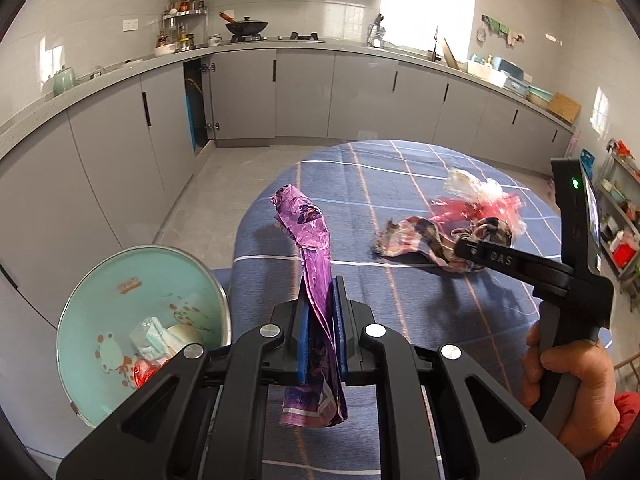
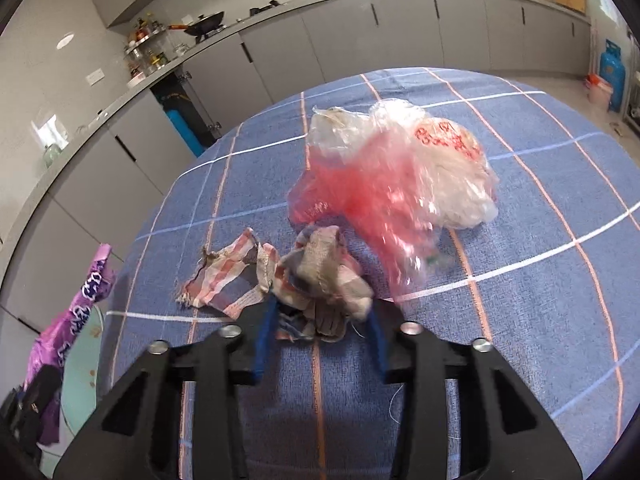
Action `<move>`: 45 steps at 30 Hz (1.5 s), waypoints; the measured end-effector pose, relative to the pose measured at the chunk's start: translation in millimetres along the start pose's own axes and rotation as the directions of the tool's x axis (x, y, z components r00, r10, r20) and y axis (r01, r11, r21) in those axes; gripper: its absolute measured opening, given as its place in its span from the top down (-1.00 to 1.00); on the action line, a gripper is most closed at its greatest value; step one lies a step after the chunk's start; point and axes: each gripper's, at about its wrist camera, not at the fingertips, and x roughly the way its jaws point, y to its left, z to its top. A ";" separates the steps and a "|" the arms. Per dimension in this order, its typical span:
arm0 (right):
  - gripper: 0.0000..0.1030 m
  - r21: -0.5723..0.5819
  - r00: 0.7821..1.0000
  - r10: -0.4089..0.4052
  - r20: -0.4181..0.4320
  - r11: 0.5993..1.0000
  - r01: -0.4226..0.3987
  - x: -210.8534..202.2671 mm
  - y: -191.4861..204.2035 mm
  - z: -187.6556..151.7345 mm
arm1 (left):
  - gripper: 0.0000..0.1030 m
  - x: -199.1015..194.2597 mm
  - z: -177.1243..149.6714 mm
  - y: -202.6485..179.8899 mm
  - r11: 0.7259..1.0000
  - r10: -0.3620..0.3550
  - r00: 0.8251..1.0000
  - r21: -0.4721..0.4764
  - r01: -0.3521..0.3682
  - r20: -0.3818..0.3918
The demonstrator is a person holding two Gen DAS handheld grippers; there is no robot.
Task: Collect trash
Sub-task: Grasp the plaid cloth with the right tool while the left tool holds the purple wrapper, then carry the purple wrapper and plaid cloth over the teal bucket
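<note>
Purple wrapper (image 1: 316, 280) clamped between the blue pads (image 1: 305, 344) of the left gripper (image 1: 320, 340), low centre of the left view; top end sticking up crumpled above the jaws, bottom end hanging below them, off the table. Same wrapper seen at the far left edge of the right view, over the bin.

Mint-green trash bin (image 1: 100, 280) at the lower left of the left view, beside the table edge, open at the top, with a red scrap, pale paper and a small cup-like thing lying inside.

Striped rag (image 2: 280, 280) at the centre of the right view, bunched on the blue checked tablecloth (image 2: 520, 280). Right gripper (image 2: 320, 332) around the near end of the rag, jaws part closed with the cloth between the blue pads (image 2: 264, 344); whether the pads already press on it cannot be told. No earlier picture to compare with.

Clear plastic bag with red print (image 2: 400, 168) just behind the rag, touching its far edge, blurred.

Hand (image 1: 568, 380) on the right gripper's handle at the lower right of the left view, red sleeve below it.

Grey cabinets (image 1: 304, 96) and counter along the back, pan (image 1: 246, 26) on the stove at upper centre, one cabinet door ajar at upper left
</note>
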 end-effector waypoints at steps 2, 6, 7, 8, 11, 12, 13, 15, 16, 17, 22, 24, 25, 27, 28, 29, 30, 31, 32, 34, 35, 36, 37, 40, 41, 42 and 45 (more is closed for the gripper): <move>0.40 0.007 1.000 0.023 0.002 1.000 -0.023 -5.9 -1.0 -2.4 | 0.79 -3.0 0.3 4.7 1.000 0.006 1.000 -0.010 -0.006 0.006; 0.40 0.010 0.998 0.069 0.015 0.998 -0.069 -27.1 4.3 -12.2 | 0.79 -11.3 -1.5 14.5 1.000 0.015 1.000 -0.028 -0.014 0.021; 0.40 0.013 0.997 0.081 0.017 0.997 -0.081 -31.5 6.1 -13.6 | 0.79 -14.0 -1.5 14.9 0.999 0.017 1.000 -0.031 -0.016 0.024; 0.40 0.016 0.995 0.095 0.022 0.995 -0.096 -37.5 7.5 -16.1 | 0.79 -16.6 -2.5 17.5 0.999 0.021 0.999 -0.035 -0.020 0.027; 0.40 0.006 0.991 0.124 0.047 0.992 -0.124 -57.6 16.6 -22.6 | 0.79 -23.0 -5.6 24.7 0.998 0.029 0.999 -0.049 -0.028 0.033; 0.40 0.001 0.990 0.130 0.055 0.991 -0.131 -63.9 21.1 -24.0 | 0.79 -24.5 -7.0 26.5 0.998 0.033 0.999 -0.051 -0.031 0.034; 0.40 -0.006 0.988 0.138 0.064 0.990 -0.138 -70.5 25.0 -25.5 | 0.79 -26.9 -8.3 28.7 0.998 0.036 0.999 -0.055 -0.034 0.035; 0.40 -0.028 0.986 0.145 0.087 0.989 -0.143 -83.4 33.3 -28.0 | 0.79 -31.6 -10.2 31.7 0.997 0.041 0.998 -0.063 -0.039 0.037; 0.40 -0.040 0.985 0.146 0.096 0.989 -0.143 -87.4 36.7 -29.0 | 0.79 -33.9 -11.3 33.8 0.997 0.044 0.998 -0.067 -0.041 0.039; 0.40 -0.055 0.983 0.148 0.106 0.988 -0.143 -92.8 41.5 -30.5 | 0.79 -37.0 -12.8 35.8 0.996 0.048 0.998 -0.071 -0.045 0.040; 0.40 -0.106 0.976 0.177 0.126 0.981 -0.164 -106.6 64.0 -36.2 | 0.79 -46.2 -16.5 48.4 0.993 0.077 0.996 -0.091 -0.074 0.038; 0.40 -0.124 0.974 0.192 0.123 0.976 -0.176 -107.9 73.1 -37.5 | 0.79 -50.1 -18.2 54.7 0.991 0.098 0.995 -0.098 -0.094 0.036; 0.40 -0.133 0.972 0.201 0.119 0.974 -0.185 -108.7 78.3 -39.3 | 0.79 -51.8 -18.7 57.4 0.990 0.106 0.994 -0.101 -0.101 0.038; 0.40 -0.150 0.970 0.214 0.115 0.969 -0.196 -110.1 87.3 -42.3 | 0.79 -57.1 -20.0 63.1 0.987 0.121 0.992 -0.107 -0.116 0.045; 0.40 -0.162 0.969 0.220 0.113 0.966 -0.201 -110.9 93.1 -44.1 | 0.79 -59.9 -20.8 66.6 0.986 0.130 0.990 -0.112 -0.124 0.048; 0.40 -0.172 0.968 0.226 0.110 0.963 -0.205 -111.5 98.0 -45.3 | 0.79 -61.5 -21.5 69.3 0.985 0.135 0.990 -0.115 -0.129 0.050; 0.40 -0.183 0.967 0.234 0.106 0.960 -0.212 -111.9 103.8 -46.9 | 0.79 -64.1 -22.5 73.8 0.983 0.143 0.988 -0.121 -0.136 0.052; 0.40 -0.190 0.966 0.238 0.104 0.958 -0.216 -112.4 107.4 -48.2 | 0.79 -65.7 -23.6 76.7 0.982 0.147 0.988 -0.125 -0.140 0.052; 0.40 -0.199 0.964 0.245 0.102 0.955 -0.222 -112.8 111.8 -49.7 | 0.79 -66.8 -24.5 79.9 0.981 0.152 0.987 -0.129 -0.144 0.051; 0.40 -0.215 0.961 0.258 0.096 0.948 -0.233 -113.3 119.0 -51.2 | 0.79 -68.8 -26.2 86.9 0.978 0.163 0.985 -0.140 -0.155 0.047; 0.40 -0.225 0.960 0.264 0.093 0.945 -0.238 -113.6 123.7 -52.5 | 0.79 -69.6 -26.9 90.0 0.977 0.168 0.985 -0.144 -0.160 0.046; 0.40 -0.232 0.959 0.268 0.091 0.942 -0.241 -113.7 128.6 -53.4 | 0.79 -70.9 -28.0 93.4 0.975 0.172 0.984 -0.149 -0.164 0.045; 0.40 -0.242 0.958 0.272 0.088 0.939 -0.244 -113.6 133.5 -54.3 | 0.79 -72.2 -29.0 96.8 0.974 0.177 0.983 -0.154 -0.168 0.044; 0.40 -0.256 0.956 0.284 0.079 0.932 -0.256 -113.4 145.9 -57.6 | 0.79 -75.7 -30.8 102.5 0.971 0.187 0.981 -0.161 -0.178 0.044; 0.40 -0.261 0.955 0.286 0.077 0.930 -0.258 -113.1 149.1 -58.3 | 0.79 -76.8 -31.2 104.5 0.970 0.190 0.981 -0.164 -0.180 0.045; 0.40 -0.267 0.954 0.289 0.074 0.928 -0.261 -112.7 153.1 -59.0 | 0.79 -78.4 -31.9 107.6 0.968 0.194 0.980 -0.168 -0.184 0.045; 0.40 -0.282 0.953 0.295 0.071 0.922 -0.265 -111.5 161.0 -62.3 | 0.79 -80.7 -33.3 114.4 0.965 0.205 0.978 -0.179 -0.194 0.044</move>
